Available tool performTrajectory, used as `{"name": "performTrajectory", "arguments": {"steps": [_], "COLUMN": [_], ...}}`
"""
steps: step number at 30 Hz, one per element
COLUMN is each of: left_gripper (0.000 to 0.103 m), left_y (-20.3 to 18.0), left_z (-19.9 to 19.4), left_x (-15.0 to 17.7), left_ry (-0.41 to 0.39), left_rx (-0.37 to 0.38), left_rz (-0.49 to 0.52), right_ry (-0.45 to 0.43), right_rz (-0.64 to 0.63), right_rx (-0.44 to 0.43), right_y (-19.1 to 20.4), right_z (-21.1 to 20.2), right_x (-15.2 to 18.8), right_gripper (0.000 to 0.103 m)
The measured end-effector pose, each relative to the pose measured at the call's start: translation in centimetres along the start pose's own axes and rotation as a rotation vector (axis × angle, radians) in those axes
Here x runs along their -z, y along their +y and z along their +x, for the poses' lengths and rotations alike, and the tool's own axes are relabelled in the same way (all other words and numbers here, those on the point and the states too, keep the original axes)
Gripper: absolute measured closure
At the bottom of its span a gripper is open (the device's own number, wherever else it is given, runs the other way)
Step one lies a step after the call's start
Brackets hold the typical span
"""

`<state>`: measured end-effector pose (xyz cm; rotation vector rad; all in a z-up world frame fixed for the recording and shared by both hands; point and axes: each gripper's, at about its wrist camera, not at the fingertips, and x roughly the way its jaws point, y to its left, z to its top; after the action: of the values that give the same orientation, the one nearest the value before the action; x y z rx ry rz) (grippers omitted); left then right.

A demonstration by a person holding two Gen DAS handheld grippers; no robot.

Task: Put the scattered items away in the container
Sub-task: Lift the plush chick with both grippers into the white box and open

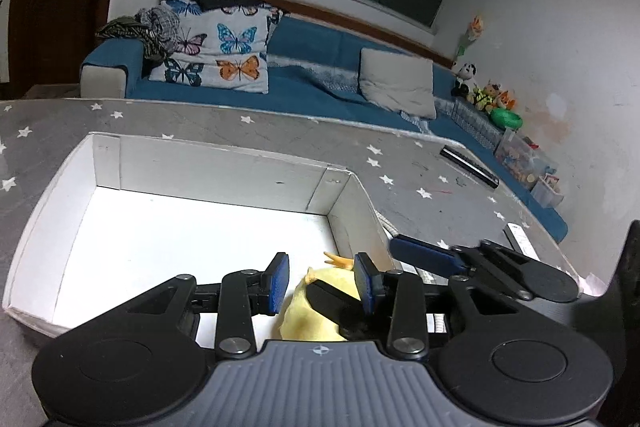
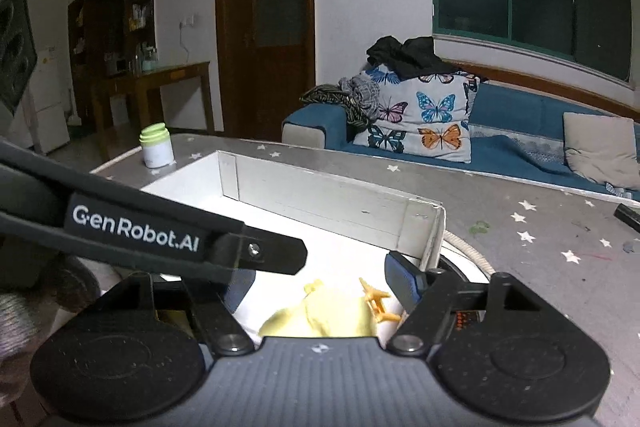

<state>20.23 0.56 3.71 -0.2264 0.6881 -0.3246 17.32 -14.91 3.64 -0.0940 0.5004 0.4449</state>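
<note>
A yellow plush duck with orange feet (image 1: 320,301) lies in the near right corner of the white cardboard box (image 1: 224,163). My left gripper (image 1: 322,281) hangs over it, jaws open and apart on either side of the toy, not touching it. In the right wrist view the duck (image 2: 332,315) lies just below my right gripper (image 2: 324,279), which is open over the box (image 2: 320,195). The right gripper's left finger is hidden behind the left gripper's black arm (image 2: 160,231). The right gripper's fingers (image 1: 424,255) also show in the left wrist view, beside the box's right wall.
The box sits on a grey star-patterned table (image 1: 420,167). A green-lidded white jar (image 2: 157,146) stands at the table's far left. A black remote (image 1: 468,167) and a white remote (image 1: 520,239) lie on the right. A blue sofa with cushions (image 1: 224,55) is behind.
</note>
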Motion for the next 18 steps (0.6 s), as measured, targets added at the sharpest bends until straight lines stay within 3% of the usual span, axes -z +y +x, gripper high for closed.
{"name": "performTrajectory", "arguments": {"steps": [8, 15, 18], "left_gripper": [0.064, 0.064, 0.064], "left_y": [-0.7, -1.5, -1.7], "left_z": [-3.9, -5.7, -6.0], "left_x": [2.0, 4.2, 5.2], "left_ry": [-0.044, -0.034, -0.015], "left_rx": [-0.004, -0.013, -0.003], "left_rz": [0.014, 0.035, 0.036], "right_ry": [-0.031, -0.025, -0.013], "right_rz": [0.046, 0.046, 0.036], "right_rx": [0.002, -0.016, -0.023], "right_y": [-0.2, 0.6, 1.1], "right_z": [-4.6, -7.3, -8.0], "right_x": [1.3, 2.9, 3.7], "right_gripper": [0.020, 0.020, 0.014]}}
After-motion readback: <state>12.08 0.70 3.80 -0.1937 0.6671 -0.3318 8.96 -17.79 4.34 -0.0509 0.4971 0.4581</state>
